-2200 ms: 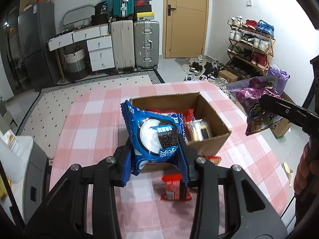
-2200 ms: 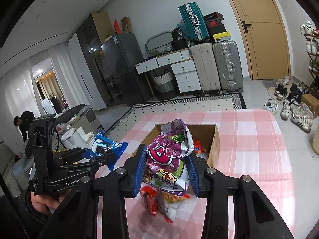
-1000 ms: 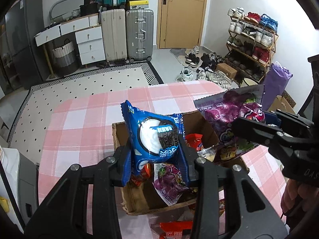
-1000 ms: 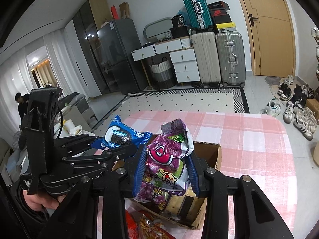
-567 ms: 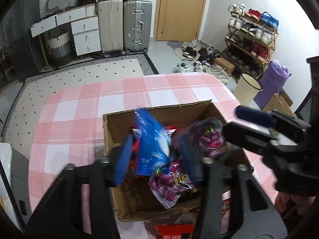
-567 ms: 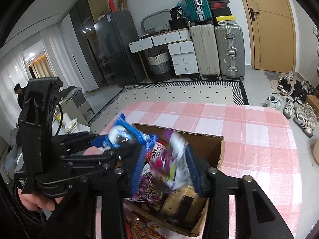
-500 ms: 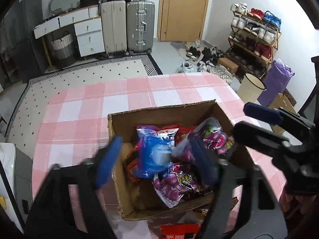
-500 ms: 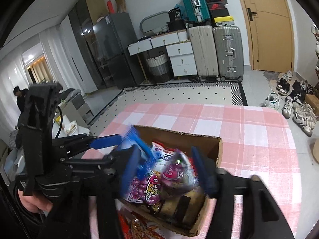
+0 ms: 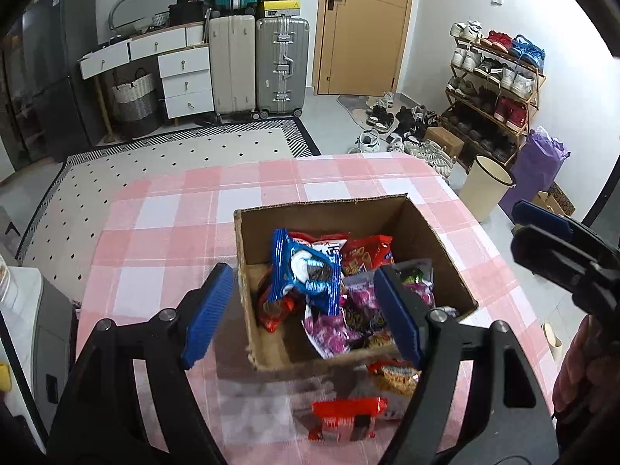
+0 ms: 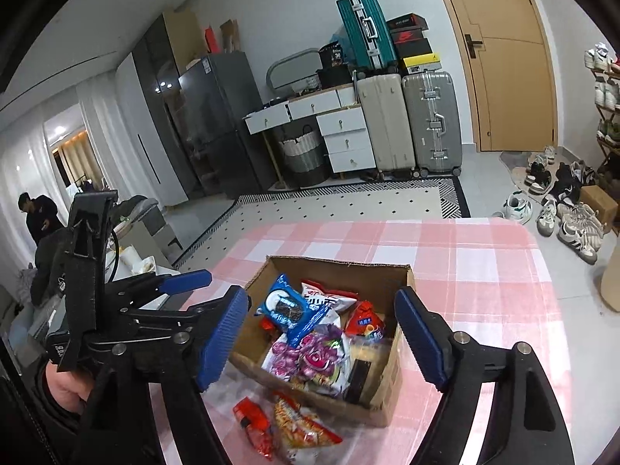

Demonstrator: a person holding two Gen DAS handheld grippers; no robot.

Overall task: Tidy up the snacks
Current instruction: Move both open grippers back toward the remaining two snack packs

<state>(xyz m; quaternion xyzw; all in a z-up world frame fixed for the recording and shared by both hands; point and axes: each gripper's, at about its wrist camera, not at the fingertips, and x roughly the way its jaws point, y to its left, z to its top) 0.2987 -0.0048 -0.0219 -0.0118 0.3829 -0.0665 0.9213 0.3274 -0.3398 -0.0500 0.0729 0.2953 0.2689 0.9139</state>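
Both grippers hang spread over the cardboard box, nothing between the blue pads; their jaws have just been opening. The left gripper has let the blue cookie pack fall onto the pile. It leans there, glossy and crinkled. The right gripper stands wide above the purple candy bag, which lies slack on top.

Two things lie outside on the pink checked cloth, at six o'clock from the box: a red wrapped bar and a flat orange-patterned bag beside it. I'd go for those next: come down from above, close across the narrow side of the bar, and take the soft bag by an edge. These films are slippery and puffed with air, so squeeze gently and lift clear of the rough cardboard rim.
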